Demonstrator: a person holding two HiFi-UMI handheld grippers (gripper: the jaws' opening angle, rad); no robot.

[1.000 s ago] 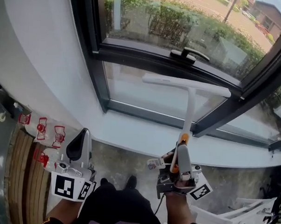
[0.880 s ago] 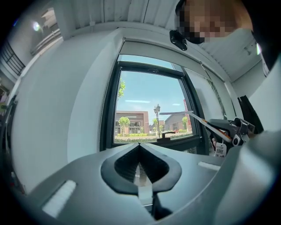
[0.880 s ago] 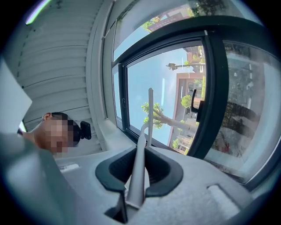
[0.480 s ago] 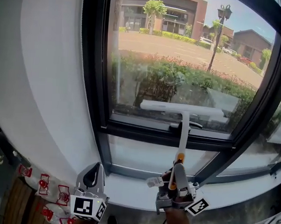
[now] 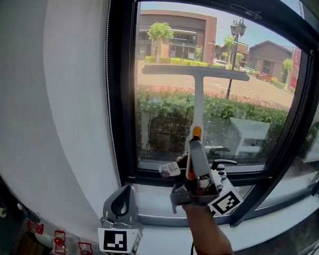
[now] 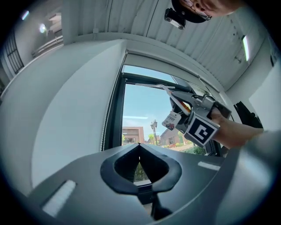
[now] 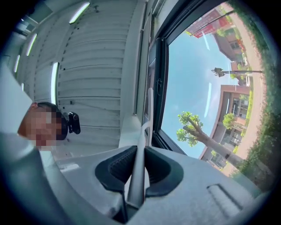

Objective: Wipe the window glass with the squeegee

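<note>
The left claw (image 6: 139,146), jaws together on nothing, points up at the window (image 6: 142,112).

There are two tongs, the left gripper (image 5: 124,195) and right gripper (image 5: 193,148), one squeegee (image 5: 199,94) between the right's jaws, and one window handle (image 5: 224,163) just beside them.

The head camera faced the big black-framed glass window (image 5: 255,118) from close by. Both gripper cameras looked up at it too.
</note>
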